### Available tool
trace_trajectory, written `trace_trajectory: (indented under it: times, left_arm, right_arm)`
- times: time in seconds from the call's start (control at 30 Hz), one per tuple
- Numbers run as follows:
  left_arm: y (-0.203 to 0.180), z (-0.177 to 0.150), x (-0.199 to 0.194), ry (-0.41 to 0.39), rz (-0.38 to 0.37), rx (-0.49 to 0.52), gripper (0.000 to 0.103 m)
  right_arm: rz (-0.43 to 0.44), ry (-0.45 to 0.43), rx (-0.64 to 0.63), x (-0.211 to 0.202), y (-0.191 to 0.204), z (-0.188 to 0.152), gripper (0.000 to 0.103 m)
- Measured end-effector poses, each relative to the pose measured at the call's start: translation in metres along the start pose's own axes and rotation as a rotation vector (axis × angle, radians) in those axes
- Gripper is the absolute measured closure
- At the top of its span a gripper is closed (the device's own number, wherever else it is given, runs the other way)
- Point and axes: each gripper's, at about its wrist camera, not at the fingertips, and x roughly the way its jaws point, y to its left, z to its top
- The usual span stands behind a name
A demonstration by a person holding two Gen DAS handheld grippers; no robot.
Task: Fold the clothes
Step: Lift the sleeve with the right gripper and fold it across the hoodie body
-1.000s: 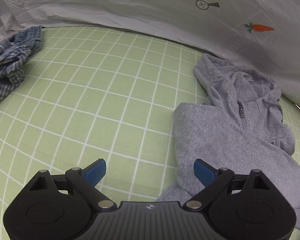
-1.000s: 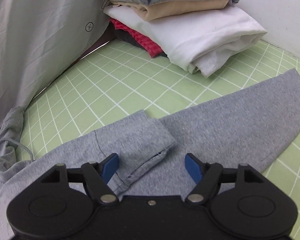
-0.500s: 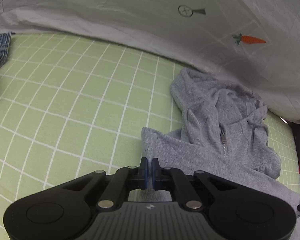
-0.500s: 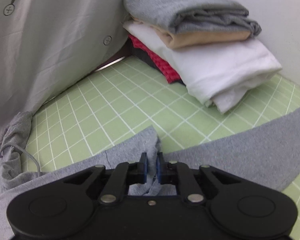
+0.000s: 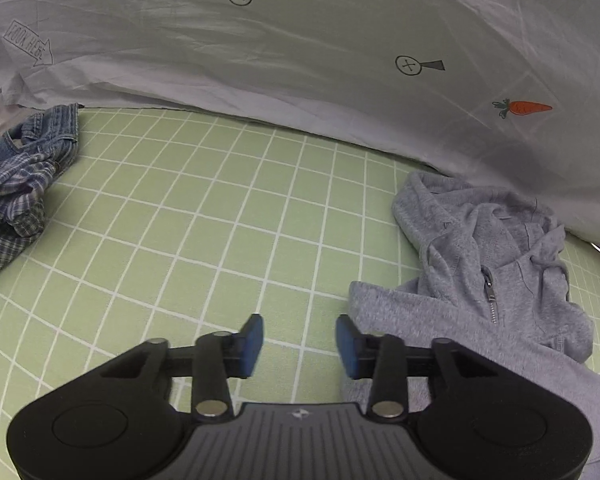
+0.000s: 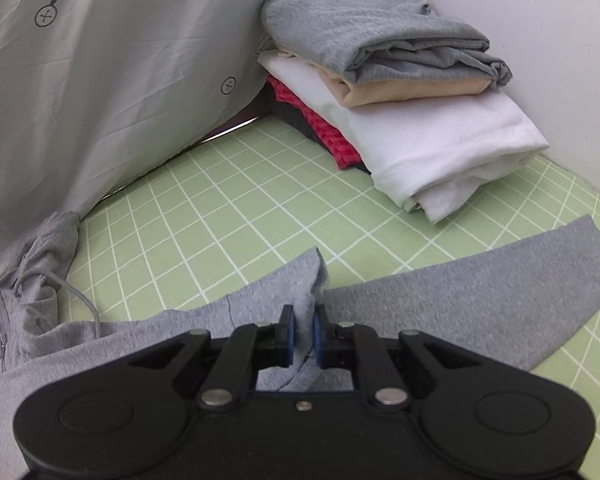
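The right gripper (image 6: 303,330) pinches the grey hoodie (image 6: 440,304) at lower centre. The left gripper (image 5: 299,344) is opening, with nothing between its jaws.

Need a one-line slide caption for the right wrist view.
Right gripper pinches a fold of the grey hoodie on the green grid mat, folded clothes stack behind.

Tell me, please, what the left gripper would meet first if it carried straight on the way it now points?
Probably the bare green checked sheet: the left gripper, jaws opening and empty, aims at cloth-free squares. The grey hoodie lies just off to one side.
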Motion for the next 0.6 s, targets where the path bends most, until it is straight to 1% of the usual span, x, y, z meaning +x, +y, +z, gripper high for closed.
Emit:
trace_trajectory:
  times: [0.03,0.07,0.1,0.13,0.17,0.23,0.33,0.37,0.4,0.47,0.5,0.53,0.57,0.6]
  left_arm:
    - [0.000,-0.002,-0.004,-0.002,0.014,0.009,0.033]
    - [0.000,-0.006,-0.009,-0.007,0.019,0.013,0.030]
    - [0.000,-0.008,-0.012,-0.007,0.015,0.011,0.029]
    - [0.002,-0.012,-0.016,-0.005,0.006,0.003,0.024]
    - [0.003,-0.017,-0.020,0.000,-0.001,-0.006,0.022]
    - [0.004,-0.027,-0.028,0.009,-0.013,-0.017,0.020]
    - [0.005,-0.042,-0.042,0.011,-0.028,-0.026,0.020]
    - [0.006,-0.046,-0.048,0.007,-0.035,-0.036,0.020]
    - [0.007,-0.051,-0.055,0.004,-0.046,-0.043,0.020]
    - [0.007,-0.060,-0.068,-0.005,-0.062,-0.046,0.020]
    - [0.007,-0.064,-0.075,-0.012,-0.067,-0.040,0.020]
    - [0.006,-0.068,-0.083,-0.020,-0.064,-0.028,0.020]
    - [0.005,-0.071,-0.089,-0.027,-0.060,-0.016,0.020]
    - [0.004,-0.074,-0.097,-0.039,-0.060,-0.001,0.019]
  right_arm:
    - [0.006,-0.013,-0.014,-0.004,0.005,0.001,0.093]
    - [0.014,-0.026,-0.029,-0.009,0.010,0.002,0.093]
    - [0.027,-0.037,-0.051,-0.013,0.017,0.002,0.093]
    - [0.042,-0.047,-0.073,-0.017,0.024,0.003,0.093]
    - [0.063,-0.056,-0.095,-0.023,0.032,0.002,0.093]
    - [0.119,-0.063,-0.110,-0.032,0.046,0.000,0.093]
    - [0.243,-0.052,-0.115,-0.049,0.073,-0.010,0.093]
    - [0.305,-0.045,-0.129,-0.057,0.085,-0.015,0.093]
    - [0.366,-0.037,-0.148,-0.065,0.097,-0.022,0.093]
    - [0.484,-0.020,-0.230,-0.081,0.124,-0.036,0.092]
    - [0.536,-0.013,-0.274,-0.089,0.137,-0.043,0.088]
    - [0.548,-0.016,-0.323,-0.094,0.148,-0.053,0.072]
    - [0.536,-0.027,-0.338,-0.099,0.154,-0.061,0.059]
    - [0.527,-0.036,-0.336,-0.105,0.155,-0.066,0.036]
